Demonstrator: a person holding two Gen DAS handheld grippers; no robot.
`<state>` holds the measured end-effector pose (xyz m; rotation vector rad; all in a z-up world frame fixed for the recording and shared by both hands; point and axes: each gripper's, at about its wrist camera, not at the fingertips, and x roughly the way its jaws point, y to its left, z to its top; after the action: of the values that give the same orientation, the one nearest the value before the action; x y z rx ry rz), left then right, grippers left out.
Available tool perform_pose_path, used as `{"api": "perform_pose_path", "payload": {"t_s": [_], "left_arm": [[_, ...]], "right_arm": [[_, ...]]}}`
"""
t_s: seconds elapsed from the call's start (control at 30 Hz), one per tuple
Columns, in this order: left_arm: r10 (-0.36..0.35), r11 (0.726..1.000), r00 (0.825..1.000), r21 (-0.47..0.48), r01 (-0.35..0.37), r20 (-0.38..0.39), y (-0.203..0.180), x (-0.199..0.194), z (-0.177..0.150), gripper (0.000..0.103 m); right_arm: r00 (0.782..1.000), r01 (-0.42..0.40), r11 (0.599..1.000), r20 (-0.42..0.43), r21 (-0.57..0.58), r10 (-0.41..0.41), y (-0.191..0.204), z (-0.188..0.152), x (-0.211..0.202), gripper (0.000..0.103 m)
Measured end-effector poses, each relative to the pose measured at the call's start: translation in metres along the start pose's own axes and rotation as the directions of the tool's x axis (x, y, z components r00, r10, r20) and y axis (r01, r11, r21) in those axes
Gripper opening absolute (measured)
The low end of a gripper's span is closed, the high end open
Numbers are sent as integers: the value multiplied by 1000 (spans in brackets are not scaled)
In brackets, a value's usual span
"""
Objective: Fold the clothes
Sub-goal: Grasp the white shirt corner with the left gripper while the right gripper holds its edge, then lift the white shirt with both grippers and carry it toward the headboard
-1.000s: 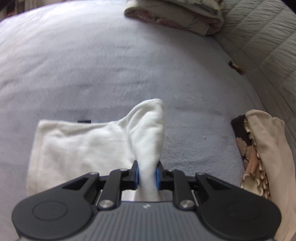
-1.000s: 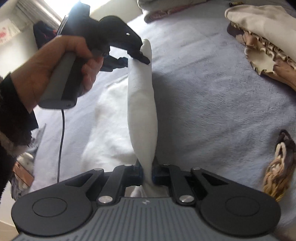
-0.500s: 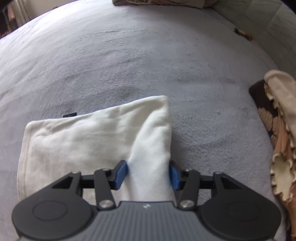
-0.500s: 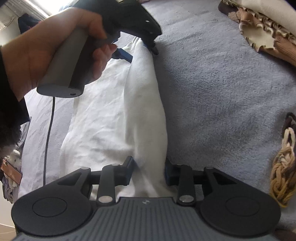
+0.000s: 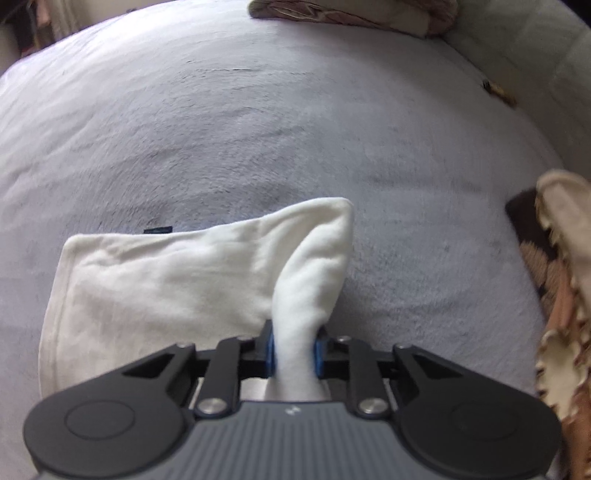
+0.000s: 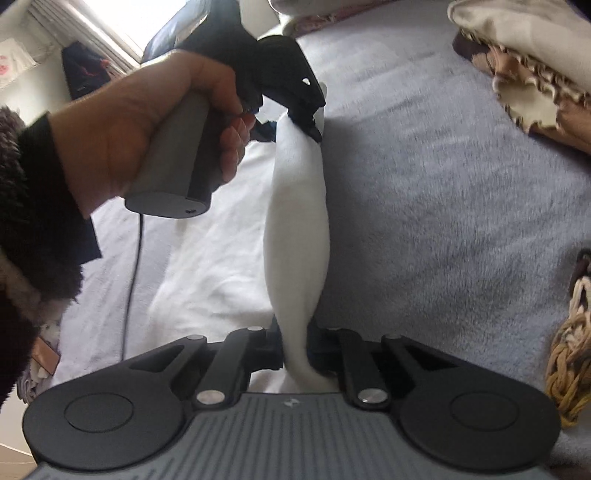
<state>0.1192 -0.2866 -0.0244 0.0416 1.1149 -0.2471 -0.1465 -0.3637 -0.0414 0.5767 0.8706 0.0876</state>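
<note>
Soft, light, floppy white garment [image 5: 177,280] on the bed [image 5: 258,129], both claws [image 5: 293,354] [image 6: 295,350] pinching its folded edge; best gripped at corners.

The grey blanket [image 5: 258,122] lies bare from 9 to 1 o'clock of the white cloth [image 5: 166,280], so a gripper can pass there. At 3 o'clock a frilly brown and cream garment [image 5: 561,280] blocks the way. A folded pile [image 5: 351,14] sits far off at 12. A cushion wall [image 5: 524,48] closes 2 o'clock.
</note>
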Motion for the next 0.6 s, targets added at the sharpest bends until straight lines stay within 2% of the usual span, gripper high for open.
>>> {"api": "perform_pose_path", "payload": {"t_s": [0.17,0.3,0.43,0.6], "left_arm": [[-65,995,997,-79,69,41,13,-18,13,17],[-139,978,987,-145,149,75,19,-33,26,17],[-216,958,969,-164,233,118,10,-51,37,17],[-297,935,938,-144,324,179,-13,-77,48,17]], "right_arm": [[998,-12,1000,56,-7,12,0,12,-21,11],[992,1,1000,125,-6,0,-6,28,-46,10],[983,15,1000,184,-13,-12,-14,43,-72,10],[967,30,999,253,-27,-23,-22,56,-103,10]]}}
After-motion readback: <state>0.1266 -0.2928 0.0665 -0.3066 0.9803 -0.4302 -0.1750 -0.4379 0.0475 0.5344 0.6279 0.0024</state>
